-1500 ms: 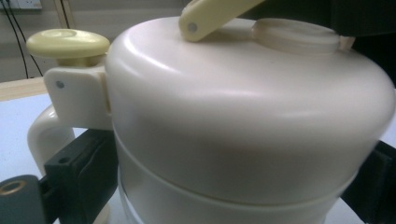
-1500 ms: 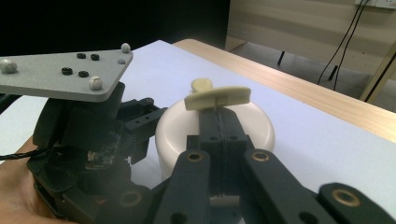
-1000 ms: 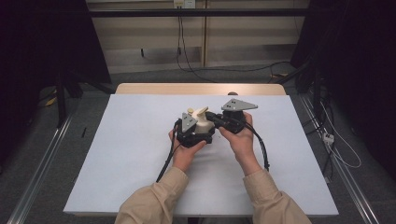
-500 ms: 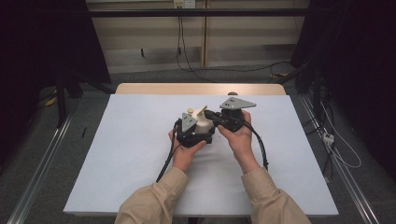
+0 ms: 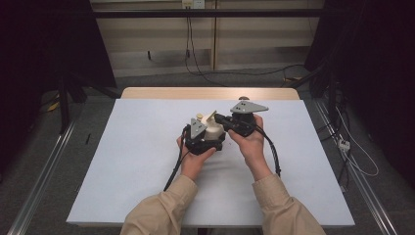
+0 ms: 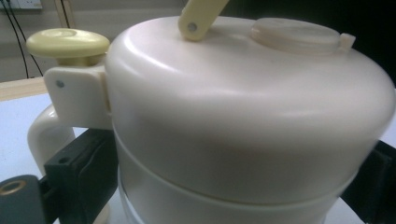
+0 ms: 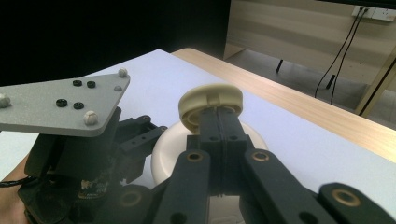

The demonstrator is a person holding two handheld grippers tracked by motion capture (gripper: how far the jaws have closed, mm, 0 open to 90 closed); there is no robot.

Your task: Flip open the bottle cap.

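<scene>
A cream plastic jug stands at the middle of the white table. My left gripper is shut on its body; in the left gripper view the jug sits between the black jaws of that gripper, with a curved handle and a pale yellow knob at its left. My right gripper comes in from the right at the jug's top. Its jaws are shut on a round pale yellow cap tilted up above the lid. A yellow strip rises from the lid.
A wooden strip shows along the table's far edge. Cables hang on the wall behind. Metal rails run along the floor on both sides. Black cables trail from the grippers over the table.
The right gripper has crept slightly away from me. The jug and the left gripper hold still.
</scene>
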